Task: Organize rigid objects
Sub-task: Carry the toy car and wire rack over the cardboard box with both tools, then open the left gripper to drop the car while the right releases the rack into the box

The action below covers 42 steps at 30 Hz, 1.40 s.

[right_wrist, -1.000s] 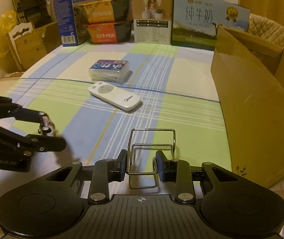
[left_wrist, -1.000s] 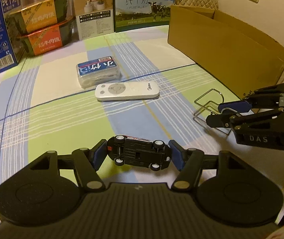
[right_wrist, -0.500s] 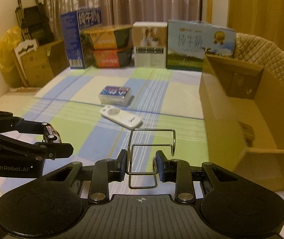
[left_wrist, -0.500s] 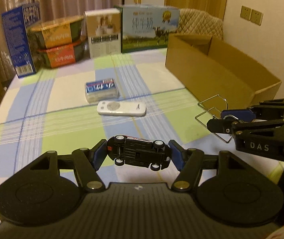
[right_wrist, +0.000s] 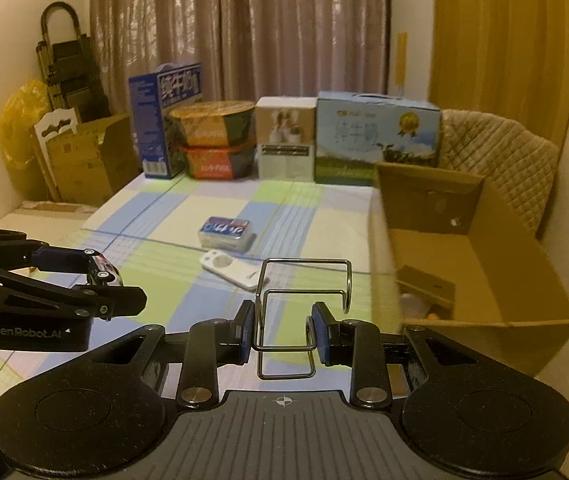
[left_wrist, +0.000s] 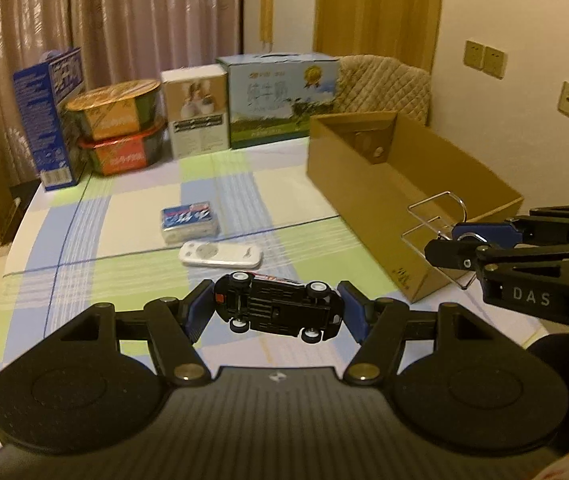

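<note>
Right wrist: right tool (right_wrist: 283, 330) clamps wire rack (right_wrist: 304, 304); cardboard box (right_wrist: 524, 280) holds small items.

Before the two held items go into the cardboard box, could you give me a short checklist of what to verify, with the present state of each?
1. Toy car clamped between the left gripper fingers, lifted off the table: ok.
2. Wire rack pinched by the right gripper, clear of the tablecloth: ok.
3. Cardboard box open on top, with bare floor showing: ok.
4. Something small already lies in the box's near corner; whether it blocks a drop: cannot tell.
5. Remote and wrapped pack still on the table, both apart from the grippers: ok.
6. Grippers apart from each other: ok.
</note>
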Each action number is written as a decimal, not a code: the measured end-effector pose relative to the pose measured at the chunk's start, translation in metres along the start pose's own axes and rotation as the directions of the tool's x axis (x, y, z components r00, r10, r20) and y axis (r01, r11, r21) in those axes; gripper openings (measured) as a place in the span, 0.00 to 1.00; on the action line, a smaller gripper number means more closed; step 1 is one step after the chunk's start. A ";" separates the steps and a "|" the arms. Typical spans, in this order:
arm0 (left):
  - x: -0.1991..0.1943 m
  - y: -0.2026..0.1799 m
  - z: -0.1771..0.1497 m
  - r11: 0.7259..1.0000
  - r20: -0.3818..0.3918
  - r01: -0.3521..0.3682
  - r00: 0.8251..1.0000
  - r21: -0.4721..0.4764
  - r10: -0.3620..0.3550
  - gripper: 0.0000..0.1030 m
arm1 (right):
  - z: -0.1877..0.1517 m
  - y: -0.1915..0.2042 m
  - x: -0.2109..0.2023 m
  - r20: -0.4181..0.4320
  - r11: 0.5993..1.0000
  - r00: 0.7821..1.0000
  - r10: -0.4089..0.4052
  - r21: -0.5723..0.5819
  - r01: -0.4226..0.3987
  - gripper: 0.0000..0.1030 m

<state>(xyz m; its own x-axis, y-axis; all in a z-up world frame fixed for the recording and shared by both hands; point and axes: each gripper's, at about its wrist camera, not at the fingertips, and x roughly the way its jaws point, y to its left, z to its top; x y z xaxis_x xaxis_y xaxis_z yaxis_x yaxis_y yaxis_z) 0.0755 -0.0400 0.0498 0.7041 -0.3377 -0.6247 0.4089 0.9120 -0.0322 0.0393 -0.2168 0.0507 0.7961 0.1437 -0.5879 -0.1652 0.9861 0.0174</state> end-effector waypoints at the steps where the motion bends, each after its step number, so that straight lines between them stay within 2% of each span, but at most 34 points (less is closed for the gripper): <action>1: -0.001 -0.005 0.003 1.000 0.003 0.009 1.000 0.005 -0.009 0.60 | 0.001 -0.005 -0.003 0.003 1.000 1.000 -0.008 0.008 0.008 0.26; 6: 0.001 -0.031 0.021 0.998 0.012 0.048 0.999 0.040 -0.048 0.60 | 0.008 -0.034 -0.017 0.026 0.998 0.999 -0.045 0.041 0.044 0.27; 12: 0.013 -0.071 0.051 0.989 0.035 0.112 0.993 0.098 -0.116 0.60 | 0.018 -0.088 -0.027 0.029 0.990 0.993 -0.111 0.093 0.108 0.27; 17: 0.037 -0.105 0.076 0.972 0.028 0.203 0.978 0.117 -0.207 0.60 | 0.026 -0.134 -0.031 0.033 0.978 0.987 -0.160 0.144 0.154 0.27; 24: 0.080 -0.142 0.101 0.954 0.017 0.239 0.969 0.181 -0.246 0.60 | 0.026 -0.187 -0.016 0.000 0.961 0.981 -0.196 0.198 0.192 0.27; 31: 0.132 -0.156 0.111 0.941 -0.046 0.277 0.961 0.195 -0.273 0.60 | 0.026 -0.214 0.007 -0.029 0.959 0.983 -0.182 0.217 0.184 0.27; 38: 0.166 -0.163 0.111 0.931 -0.094 0.306 0.952 0.197 -0.292 0.61 | 0.030 -0.225 0.026 -0.037 0.955 0.983 -0.178 0.235 0.181 0.27; 39: 0.170 -0.163 0.110 0.931 -0.097 0.307 0.951 0.197 -0.293 0.62 | 0.030 -0.226 0.027 -0.037 0.954 0.983 -0.178 0.240 0.182 0.27; 40: 0.172 -0.163 0.109 0.932 -0.097 0.306 0.951 0.196 -0.292 0.74 | 0.030 -0.227 0.027 -0.039 0.952 0.984 -0.175 0.246 0.179 0.27; 41: 0.173 -0.162 0.109 0.932 -0.092 0.304 0.952 0.197 -0.291 0.79 | 0.029 -0.228 0.028 -0.041 0.952 0.984 -0.173 0.249 0.178 0.27; 42: 0.172 -0.162 0.109 0.933 -0.082 0.302 0.953 0.197 -0.291 0.80 | 0.029 -0.228 0.029 -0.042 0.953 0.984 -0.172 0.247 0.177 0.27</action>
<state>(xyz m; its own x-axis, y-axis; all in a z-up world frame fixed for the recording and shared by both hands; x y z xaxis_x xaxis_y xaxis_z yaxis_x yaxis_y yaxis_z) 0.1936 -0.2706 0.0327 0.5043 -0.5686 -0.6499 0.7085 0.7027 -0.0649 0.1167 -0.4350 0.0534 0.7874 -0.0312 -0.6157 0.1273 0.9854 0.1129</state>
